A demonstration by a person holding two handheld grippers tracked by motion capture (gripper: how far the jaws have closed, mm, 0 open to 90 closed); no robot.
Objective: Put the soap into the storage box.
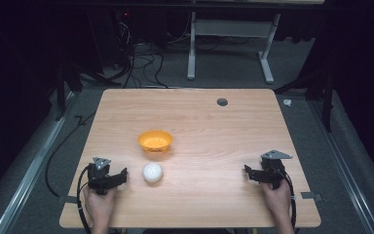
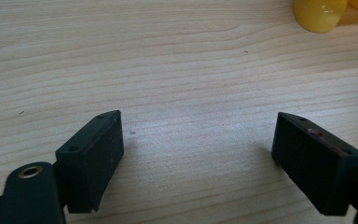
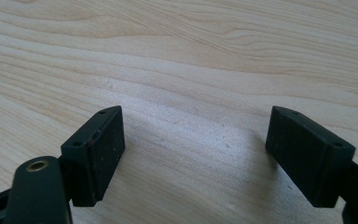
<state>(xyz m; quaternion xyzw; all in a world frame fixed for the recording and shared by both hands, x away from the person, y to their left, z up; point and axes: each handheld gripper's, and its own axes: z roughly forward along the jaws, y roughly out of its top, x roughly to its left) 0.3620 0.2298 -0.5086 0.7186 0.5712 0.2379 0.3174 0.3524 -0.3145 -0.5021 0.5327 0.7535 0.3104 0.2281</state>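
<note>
Left gripper (image 1: 119, 176) and right gripper (image 1: 249, 171) rest low on the table (image 1: 214, 136), jaws spread and empty, apparently staged flanking white ball (image 1: 152, 172) and orange bowl (image 1: 155, 141).

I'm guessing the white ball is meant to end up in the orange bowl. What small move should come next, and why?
Probably slide the left claw sideways toward the white ball until its jaws straddle it. That claw is open, empty and right beside the ball, while the right claw, also open, sits far across the table. The orange bowl lies just beyond the ball.
</note>
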